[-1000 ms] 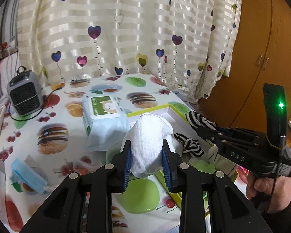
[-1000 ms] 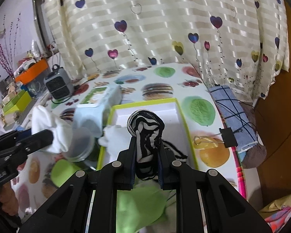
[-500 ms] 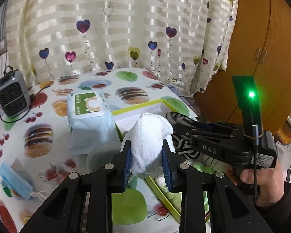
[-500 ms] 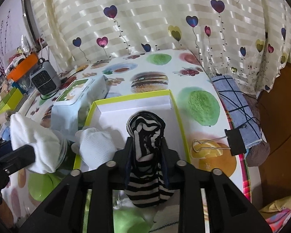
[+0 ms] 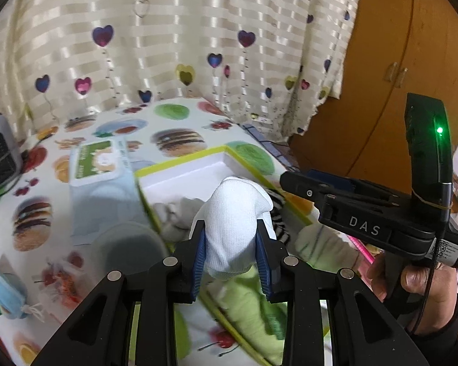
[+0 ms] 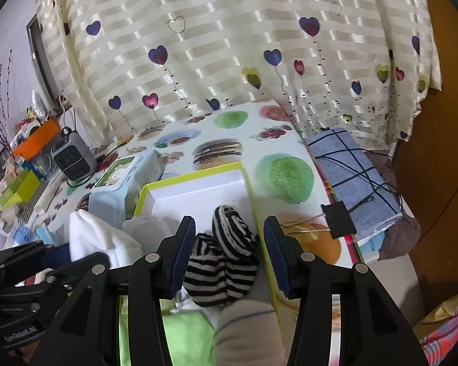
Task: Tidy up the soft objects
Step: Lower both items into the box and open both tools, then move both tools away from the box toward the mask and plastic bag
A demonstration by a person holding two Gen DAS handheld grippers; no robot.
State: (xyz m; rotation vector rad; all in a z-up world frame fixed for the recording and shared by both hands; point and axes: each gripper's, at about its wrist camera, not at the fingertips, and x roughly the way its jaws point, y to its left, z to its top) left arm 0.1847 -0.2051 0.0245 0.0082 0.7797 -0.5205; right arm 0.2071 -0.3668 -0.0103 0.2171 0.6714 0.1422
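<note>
White knit fills the left tool point(image 5: 230, 254): its blue-padded fingers point(image 5: 198, 267) are clamped on a bunched white sock point(image 5: 233, 228), which bulges up and forward past the tips. The tool points forward and slightly down over the near left corner of a white box with a yellow-green rim point(image 5: 180, 161). Just ahead of the sock, inside the box, lies a pale grey sock point(image 5: 180, 213); a round translucent lid point(image 5: 128, 245) sits just left of the tool, outside the rim, and a wet-wipes pack point(image 5: 102, 180) lies beyond it, against the box's left wall.

On the right, the right tool point(image 6: 229, 251) stands open, its pads spread wide and touching nothing. A black-and-white striped sock point(image 6: 226, 256) lies rolled between them, resting in the box point(image 6: 195, 177) close to its right wall. The right-hand pad hangs over that yellow-green wall. In the left wrist view the right tool's body crosses from the right, held level by the person's right hand point(image 5: 424, 286).

Beyond the striped sock the box floor is bare white up to the far wall. Right of the box, a black binder clip point(image 6: 339, 219) grips the table point(image 6: 229, 149) edge beside a folded blue checked cloth point(image 6: 351, 170). Far left of both tools stands a small grey heater point(image 6: 71, 160), and a blue face mask point(image 5: 3, 286) lies near the left tool's left side. A heart-print curtain point(image 6: 229, 45) closes off the table's far edge.
</note>
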